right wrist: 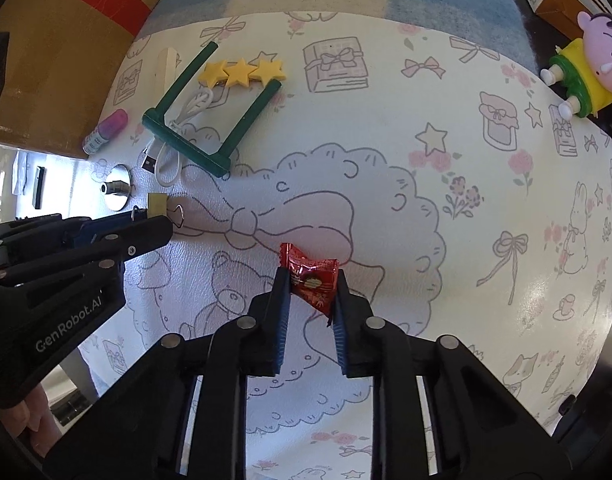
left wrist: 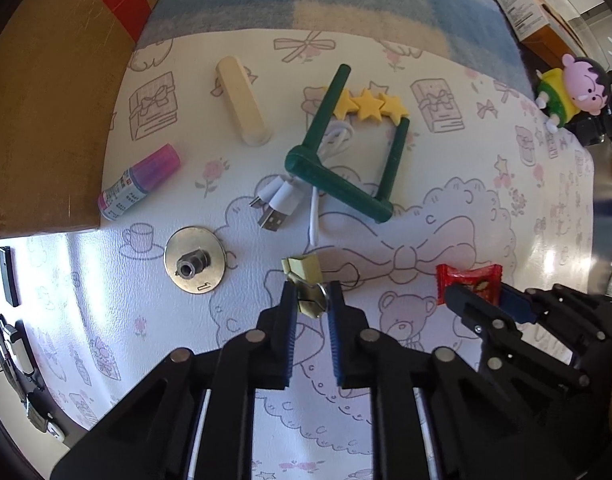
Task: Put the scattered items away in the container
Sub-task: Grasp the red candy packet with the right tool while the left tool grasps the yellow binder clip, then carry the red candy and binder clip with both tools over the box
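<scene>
- Left gripper [left wrist: 312,300] is clamped on the wire handle of a yellow binder clip [left wrist: 303,276], at the patterned table mat [right wrist: 446,208].
- Right gripper [right wrist: 309,296] is closed on a red candy wrapper [right wrist: 312,278].
- The cardboard box [left wrist: 45,120], probably the container, sits far left; its inside is hidden.
- Not yet tidied: glue bottle [left wrist: 139,182], cream bar [left wrist: 241,100], USB cable [left wrist: 283,200], green frame [left wrist: 346,160], star clip [left wrist: 368,105], metal disc [left wrist: 195,260].
- Judgement: early stage, nothing visibly deposited.
</scene>
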{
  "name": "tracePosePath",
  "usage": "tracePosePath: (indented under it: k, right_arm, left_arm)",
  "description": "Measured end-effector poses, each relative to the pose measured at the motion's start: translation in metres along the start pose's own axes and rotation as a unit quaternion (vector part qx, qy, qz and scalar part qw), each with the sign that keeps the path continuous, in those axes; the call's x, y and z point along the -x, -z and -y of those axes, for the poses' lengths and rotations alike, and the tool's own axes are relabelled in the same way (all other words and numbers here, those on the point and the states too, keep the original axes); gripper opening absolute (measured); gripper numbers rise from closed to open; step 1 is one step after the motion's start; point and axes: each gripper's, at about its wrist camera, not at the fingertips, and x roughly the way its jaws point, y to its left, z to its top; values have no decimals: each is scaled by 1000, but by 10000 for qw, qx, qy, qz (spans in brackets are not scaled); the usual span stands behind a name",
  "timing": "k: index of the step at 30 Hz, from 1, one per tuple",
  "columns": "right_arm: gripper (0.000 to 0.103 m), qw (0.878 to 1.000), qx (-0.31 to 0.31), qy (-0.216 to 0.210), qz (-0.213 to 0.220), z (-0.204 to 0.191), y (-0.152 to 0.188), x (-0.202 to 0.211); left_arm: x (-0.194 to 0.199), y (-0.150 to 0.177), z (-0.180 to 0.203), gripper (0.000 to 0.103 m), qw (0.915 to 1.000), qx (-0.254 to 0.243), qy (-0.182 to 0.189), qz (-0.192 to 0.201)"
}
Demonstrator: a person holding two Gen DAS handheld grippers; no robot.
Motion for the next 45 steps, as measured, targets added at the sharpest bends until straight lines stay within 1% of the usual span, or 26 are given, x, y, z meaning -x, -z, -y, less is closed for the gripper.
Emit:
tracePosePath:
  k: [1,3,6,9,13,15,19,21,24,27,36,45]
  right_arm:
    - [19,10000,-29,-18,21,2,0,2]
    - [19,10000,-80,-9,51,3,0,5]
    - [19,9997,-192,-48,108,4,-1,13]
    - [19,9995,-266,-38,178,4,-3,24]
    - [19,9989,-323,-30,328,3,-2,40]
    - [19,9987,-338,-22,389,3,-11,48]
    - [19,9981,-362,1,508,-1,-13,64]
    - [19,9976,-373,9,578,-2,-4,71]
    - [19,9968,-376,17,706,-1,2,91]
    - [19,9956,-380,30,858,3,9,121]
    - [19,9903,-388,116,1329,-23,13,178]
    - [19,9851,-153,154,1706,-61,4,224]
  left_arm:
    - [1,1,0,15,10000,-3,26,-9]
    - [7,-4,-16,14,10000,3,98,5]
    - [18,0,-19,6,9999,-16,155,67]
    - [27,0,-20,2,9998,-47,178,91]
    - [42,2,-20,1,9996,-104,199,188]
    - [51,3,-19,1,9994,-123,221,234]
    - [55,5,-9,1,9989,-144,308,308]
    - [71,5,-15,1,9986,-181,330,378]
    - [85,13,-11,1,9978,-243,359,503]
    - [101,14,-3,1,9966,-311,371,660]
    - [155,27,4,1,9919,-471,379,1120]
    - [212,30,-17,1,9854,-388,352,1618]
